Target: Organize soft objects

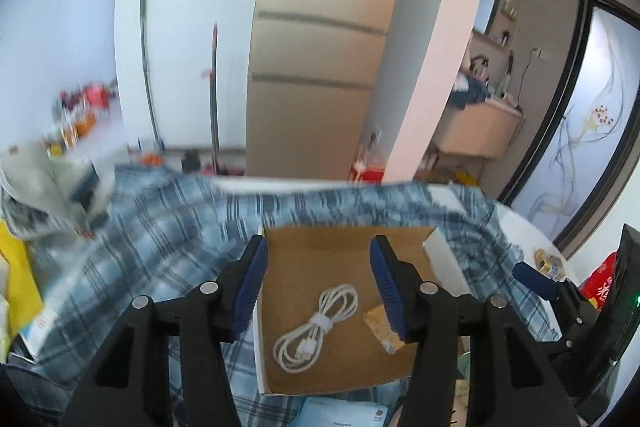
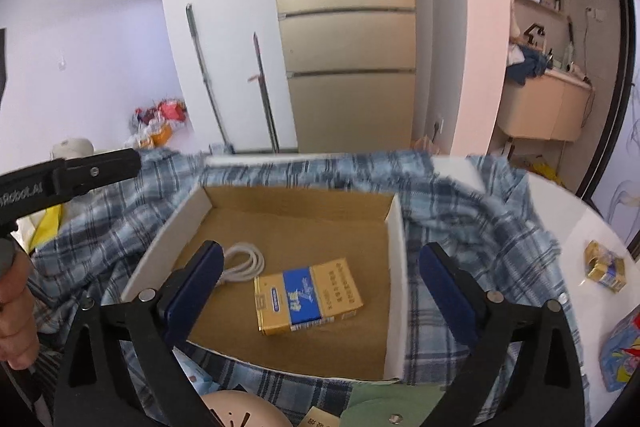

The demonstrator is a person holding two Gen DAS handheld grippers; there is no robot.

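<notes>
Shirt (image 2: 472, 227) lies draped around the box (image 2: 400, 259), released. Both the left gripper (image 1: 318, 283) and right gripper (image 2: 320, 291) are spread and empty. Next: regrasp the shirt edge.

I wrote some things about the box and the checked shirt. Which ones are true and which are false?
1. A white cable lies coiled inside the cardboard box. True.
2. The yellow and blue packet sits on the shirt. False: it lies in the box.
3. The plaid shirt is draped around the box. True.
4. The right gripper squeezes the packet. False: its jaws stand open, apart from it.
</notes>
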